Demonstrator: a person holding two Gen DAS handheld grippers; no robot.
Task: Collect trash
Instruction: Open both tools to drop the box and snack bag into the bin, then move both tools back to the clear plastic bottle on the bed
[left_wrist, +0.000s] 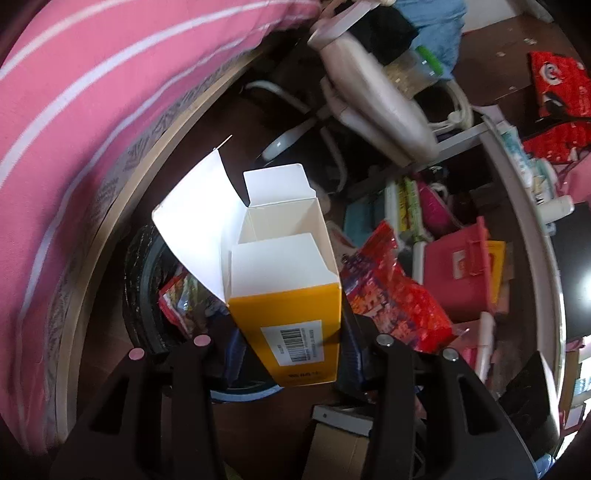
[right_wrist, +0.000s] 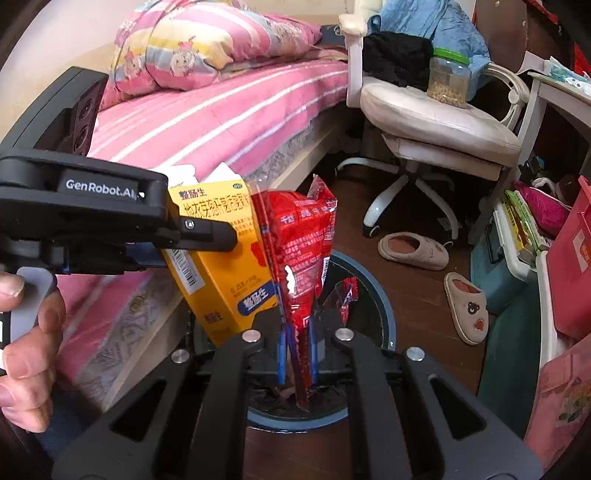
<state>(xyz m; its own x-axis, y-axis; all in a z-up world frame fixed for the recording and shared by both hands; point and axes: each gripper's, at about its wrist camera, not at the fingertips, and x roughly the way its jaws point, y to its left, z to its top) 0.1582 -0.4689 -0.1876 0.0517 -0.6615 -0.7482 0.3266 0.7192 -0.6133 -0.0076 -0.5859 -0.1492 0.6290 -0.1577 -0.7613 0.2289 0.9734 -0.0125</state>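
Observation:
My left gripper (left_wrist: 291, 354) is shut on a yellow carton (left_wrist: 284, 306) whose white top flaps stand open. It hangs over a round bin (left_wrist: 147, 295) with a black liner and wrappers inside. My right gripper (right_wrist: 299, 354) is shut on the lower end of a red snack wrapper (right_wrist: 299, 251), held upright over the same blue-rimmed bin (right_wrist: 384, 306). In the right wrist view the left gripper (right_wrist: 221, 240) comes in from the left with the yellow carton (right_wrist: 225, 273) beside the wrapper, and a hand (right_wrist: 29, 350) grips its handle. The red wrapper (left_wrist: 399, 295) shows right of the carton in the left wrist view.
A bed (right_wrist: 221, 110) with a pink striped sheet runs along the left, close to the bin. A white office chair (right_wrist: 424, 125) with a jar (right_wrist: 448, 77) stands behind. Two slippers (right_wrist: 413, 251) (right_wrist: 467, 310) lie on the dark floor. Storage boxes (right_wrist: 517, 240) crowd the right.

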